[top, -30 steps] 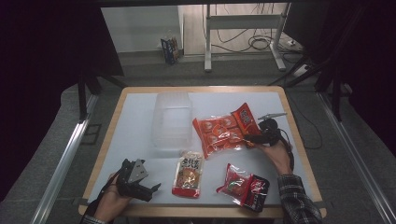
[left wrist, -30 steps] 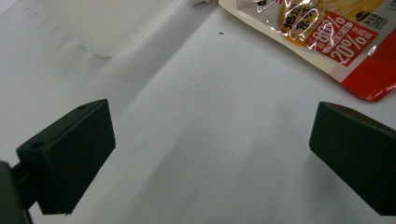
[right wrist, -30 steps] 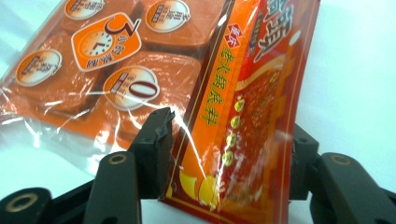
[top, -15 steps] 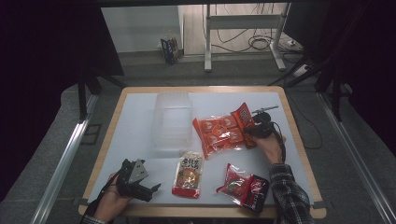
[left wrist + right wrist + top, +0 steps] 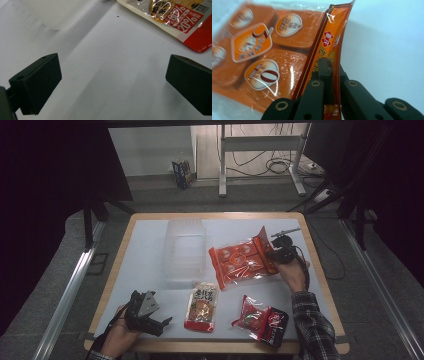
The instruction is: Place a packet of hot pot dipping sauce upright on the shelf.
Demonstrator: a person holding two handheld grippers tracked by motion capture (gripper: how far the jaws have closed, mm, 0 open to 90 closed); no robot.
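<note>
Item: orange multi-cup pack [image 5: 241, 262], right of the tabletop's centre. Right gripper [image 5: 274, 256] had just been closing; its jaws were clamped on the pack's right edge seal, which stood lifted. Grasp done; lift and placement judged outstanding. Left gripper [image 5: 161, 324] rested near the front-left corner, jaws wide apart, nothing between them. Nearby: clear plastic bin [image 5: 184, 251] just left of the pack; noodle packet [image 5: 201, 305] and red-black packet [image 5: 261, 318] along the front edge, clear of the path.

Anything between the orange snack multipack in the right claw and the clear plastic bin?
Nothing visible. The right claw is shut on the edge flap of the orange snack multipack. The clear plastic bin sits just beside the pack, with bare white table around it.
</note>
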